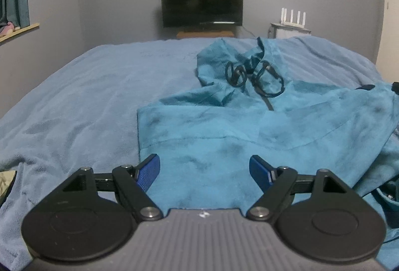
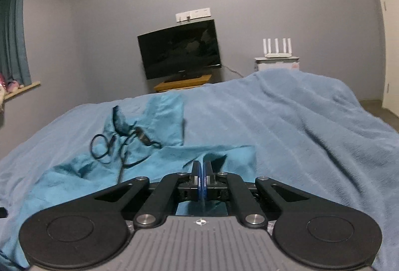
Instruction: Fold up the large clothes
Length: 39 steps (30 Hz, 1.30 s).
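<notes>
Teal hoodie (image 1: 224, 126), soft fleecy nap, lies spread and rumpled on the bed, hood end toward the far wall. A black drawcord (image 1: 251, 76) coils in loose loops over the neck, thin and shiny against the pile. One straight seam crosses the cloth near my left side.

My left gripper (image 1: 204, 168) hangs over the near hem, blue ribbed pads set wide apart, nothing between them. My right gripper (image 2: 202, 178) has its jaws pressed together, pads face to face at the hoodie's edge; I cannot tell whether cloth is pinched between them.

Beneath, a pale blue blanket (image 1: 87, 96), plush, creased in long shallow folds. Beyond: dark flat television (image 1: 202, 4) on a wooden stand, white router (image 2: 276, 47) with upright antennas, grey wall.
</notes>
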Tool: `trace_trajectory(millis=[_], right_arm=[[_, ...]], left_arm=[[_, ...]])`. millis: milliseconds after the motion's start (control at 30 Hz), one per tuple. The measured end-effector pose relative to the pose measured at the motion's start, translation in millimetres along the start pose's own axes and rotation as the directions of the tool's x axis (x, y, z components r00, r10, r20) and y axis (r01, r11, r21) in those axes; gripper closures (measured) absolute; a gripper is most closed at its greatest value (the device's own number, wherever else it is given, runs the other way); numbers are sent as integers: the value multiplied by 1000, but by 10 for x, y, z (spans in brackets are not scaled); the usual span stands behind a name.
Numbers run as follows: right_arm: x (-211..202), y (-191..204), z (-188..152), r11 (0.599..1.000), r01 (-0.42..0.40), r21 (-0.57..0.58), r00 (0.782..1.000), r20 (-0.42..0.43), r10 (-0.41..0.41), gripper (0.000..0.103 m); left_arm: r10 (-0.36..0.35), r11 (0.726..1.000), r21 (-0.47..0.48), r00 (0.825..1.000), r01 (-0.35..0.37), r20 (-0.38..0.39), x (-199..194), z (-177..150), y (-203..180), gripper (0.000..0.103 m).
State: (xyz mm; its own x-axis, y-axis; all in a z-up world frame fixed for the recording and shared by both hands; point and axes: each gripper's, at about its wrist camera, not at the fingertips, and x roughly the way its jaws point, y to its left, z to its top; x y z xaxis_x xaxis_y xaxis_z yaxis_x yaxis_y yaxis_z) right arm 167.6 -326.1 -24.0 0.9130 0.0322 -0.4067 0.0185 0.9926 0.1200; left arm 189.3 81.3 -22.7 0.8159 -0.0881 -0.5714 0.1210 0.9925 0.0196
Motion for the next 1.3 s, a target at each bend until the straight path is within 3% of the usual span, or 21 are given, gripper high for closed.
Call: trace_trajectory(millis=[100, 200, 300, 333, 467, 667, 767, 833, 933, 1100, 1167, 1267, 1300], right_arm=[[191, -18, -143, 996, 60, -63, 996, -66, -64, 100], [424, -130, -330, 993, 116, -24, 977, -177, -118, 94], [485, -223, -398, 989, 142, 35, 968, -216, -131, 72], [474, -255, -372, 990, 127, 66, 972, -205, -111, 58], [503, -234, -351, 991, 62, 120, 979, -203, -36, 43], [786, -124, -611, 997, 77, -25, 944, -320, -81, 42], [832, -6, -754, 979, 114, -171, 932, -322, -164, 41], [863, 56, -808, 964, 151, -220, 927, -306, -215, 33], [853, -19, -803, 968, 187, -169, 921, -312, -233, 33], [638, -29, -678, 977, 188, -98, 960, -191, -204, 37], [662, -13, -701, 975, 190, -118, 953, -216, -212, 37], [759, -36, -873, 970, 194, -145, 922, -312, -231, 29], [750, -58, -911, 970, 195, -143, 923, -308, -231, 27]], left_arm=[[2, 1000, -4, 998, -2, -58, 135, -52, 11, 25], [18, 1000, 12, 990, -17, -137, 312, -131, -9, 25], [29, 999, 28, 983, -24, -179, 416, -181, -24, 25], [30, 999, 32, 983, -24, -182, 431, -186, -31, 25], [26, 999, 45, 982, -18, -185, 487, -207, -58, 25], [46, 998, 57, 969, -34, -243, 688, -299, -61, 25], [86, 992, 108, 965, -61, -247, 789, -351, -95, 19], [107, 989, 125, 962, -77, -252, 841, -371, -99, 13], [106, 991, 110, 960, -79, -259, 866, -367, -65, 12], [108, 991, 106, 960, -83, -259, 875, -380, -54, 11], [104, 992, 95, 959, -81, -262, 882, -379, -43, 10], [104, 993, 83, 959, -85, -265, 896, -390, -17, 6], [108, 993, 77, 958, -91, -267, 907, -396, -2, 3]])
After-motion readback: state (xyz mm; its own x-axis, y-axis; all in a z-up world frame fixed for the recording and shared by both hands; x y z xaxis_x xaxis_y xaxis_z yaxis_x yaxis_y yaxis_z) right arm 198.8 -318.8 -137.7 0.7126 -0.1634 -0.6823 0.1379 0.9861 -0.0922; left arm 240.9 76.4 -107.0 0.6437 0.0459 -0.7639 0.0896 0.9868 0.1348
